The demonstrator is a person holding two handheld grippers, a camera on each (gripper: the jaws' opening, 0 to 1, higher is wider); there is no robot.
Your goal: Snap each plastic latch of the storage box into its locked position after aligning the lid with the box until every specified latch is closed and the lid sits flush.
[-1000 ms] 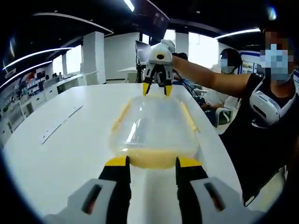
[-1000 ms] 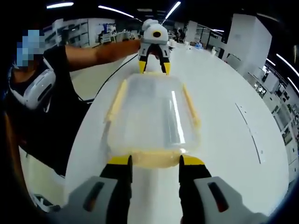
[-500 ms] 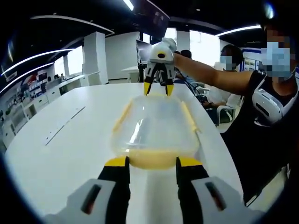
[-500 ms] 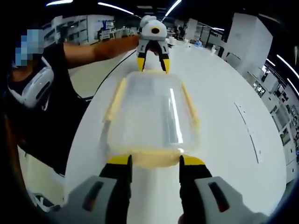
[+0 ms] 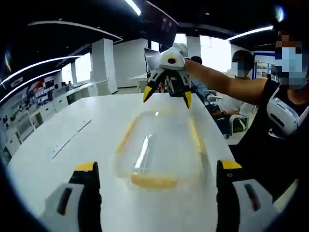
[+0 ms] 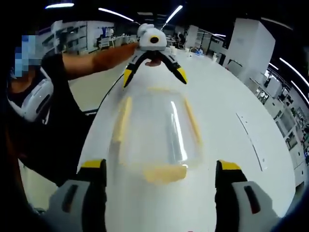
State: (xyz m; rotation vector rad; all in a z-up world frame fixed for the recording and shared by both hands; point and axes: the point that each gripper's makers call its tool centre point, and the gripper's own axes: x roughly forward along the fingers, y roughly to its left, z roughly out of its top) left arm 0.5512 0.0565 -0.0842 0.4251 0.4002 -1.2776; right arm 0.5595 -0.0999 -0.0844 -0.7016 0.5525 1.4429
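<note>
A clear storage box (image 5: 161, 147) with a see-through lid sits on a big white table (image 5: 72, 159). It has yellow latches (image 5: 154, 181) along its edges. One long latch lies on each long side, and one short latch sits on each end.

The left gripper (image 5: 157, 169) is wide open and holds nothing. Its two yellow-tipped jaws stand far apart, one on each side of the box's near end, not touching it.

The right gripper (image 6: 159, 166) is wide open too, with nothing in it. It sits by the other end of the box, jaws apart from the box.

A person's arm (image 5: 222, 82) reaches over the table.
</note>
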